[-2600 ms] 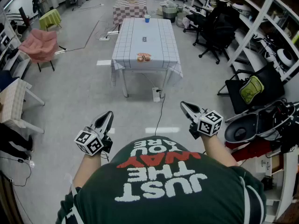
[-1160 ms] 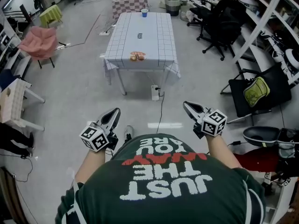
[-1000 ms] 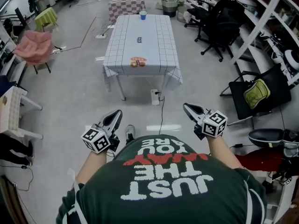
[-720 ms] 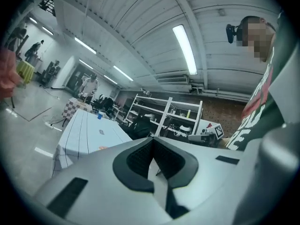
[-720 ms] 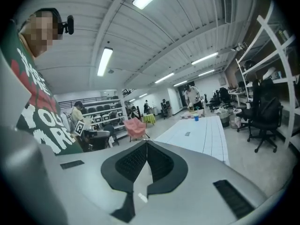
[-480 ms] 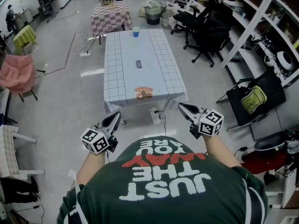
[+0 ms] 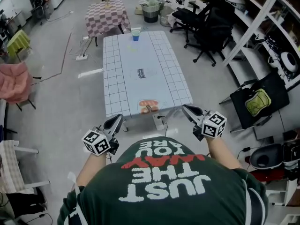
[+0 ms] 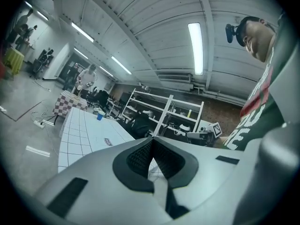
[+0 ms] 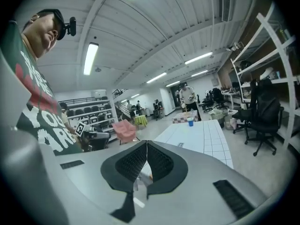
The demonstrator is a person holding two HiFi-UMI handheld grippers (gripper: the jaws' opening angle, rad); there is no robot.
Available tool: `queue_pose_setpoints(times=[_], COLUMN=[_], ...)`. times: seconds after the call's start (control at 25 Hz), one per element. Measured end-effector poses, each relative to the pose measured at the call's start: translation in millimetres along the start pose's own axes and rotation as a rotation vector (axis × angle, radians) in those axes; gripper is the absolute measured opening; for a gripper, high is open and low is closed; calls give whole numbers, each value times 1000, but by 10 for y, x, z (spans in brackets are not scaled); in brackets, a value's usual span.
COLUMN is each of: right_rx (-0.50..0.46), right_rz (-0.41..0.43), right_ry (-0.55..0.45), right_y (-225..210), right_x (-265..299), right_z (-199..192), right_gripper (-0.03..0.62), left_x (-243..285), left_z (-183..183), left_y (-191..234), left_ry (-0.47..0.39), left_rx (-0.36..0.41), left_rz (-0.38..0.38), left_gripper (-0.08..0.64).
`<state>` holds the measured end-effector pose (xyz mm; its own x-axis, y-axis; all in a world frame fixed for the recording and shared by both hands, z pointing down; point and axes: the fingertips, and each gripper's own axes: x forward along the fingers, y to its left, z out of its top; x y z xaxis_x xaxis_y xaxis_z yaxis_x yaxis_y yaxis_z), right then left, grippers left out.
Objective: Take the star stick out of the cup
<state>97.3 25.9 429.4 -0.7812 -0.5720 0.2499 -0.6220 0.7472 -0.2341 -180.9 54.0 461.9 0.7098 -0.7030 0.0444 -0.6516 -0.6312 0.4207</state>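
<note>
The left gripper (image 7: 116, 120), clenched on nothing, hangs just off the near edge of the long table in a white grid-checked cloth (image 7: 123, 78). The small blue cup (image 7: 136, 34) stands at the far edge, well apart from both grippers. Its contents are too small to make out, so the star stick is presumably inside. A light cup could tip or slide if the stick is pulled unsteadied. The right gripper (image 7: 188, 109) is likewise clamped empty.

The table (image 7: 140, 55) has a white cloth ruled in a thin grey grid. At its far end is a blue cup (image 7: 136, 35), and at its near edge an orange thing (image 7: 149, 107). The far checked table (image 7: 107, 17) is brown and white. The shirt (image 7: 164, 191) is dark green with white and red letters.
</note>
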Motion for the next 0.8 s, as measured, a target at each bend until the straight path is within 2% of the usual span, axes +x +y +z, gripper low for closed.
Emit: queue_pose_setpoints(times=[0.16,0.28,0.36,0.44,0.56,0.68,0.8], right_rx=[15,15,3,-11,8,11,-9], right_rz=[10,57,105,158,246,357,385], right_ry=[15,19,16,9,13,11,7], right_y=[-442,-847,-1231,-1670,-2221,-2521,-2833], right_x=[117,193,379,632,916,1173,1386], right_z=[-63,-159,-49,195,543,797,858], right_gripper=[32,32,32,32,32,32,32], left_x=[423,759,1103,1516,2038,2347,2638], left_z=[-49,-165,-53,190,485,691,783], left_y=[162,249,416,637,874,1060,1275], left_ry=[19,10,4,-4,-19,5,3], left_rx=[-1,15,41,64,34,42,61], left_rz=[4,39,76,130,244,343,393], left_gripper=[8,8,8,8,8,8,8])
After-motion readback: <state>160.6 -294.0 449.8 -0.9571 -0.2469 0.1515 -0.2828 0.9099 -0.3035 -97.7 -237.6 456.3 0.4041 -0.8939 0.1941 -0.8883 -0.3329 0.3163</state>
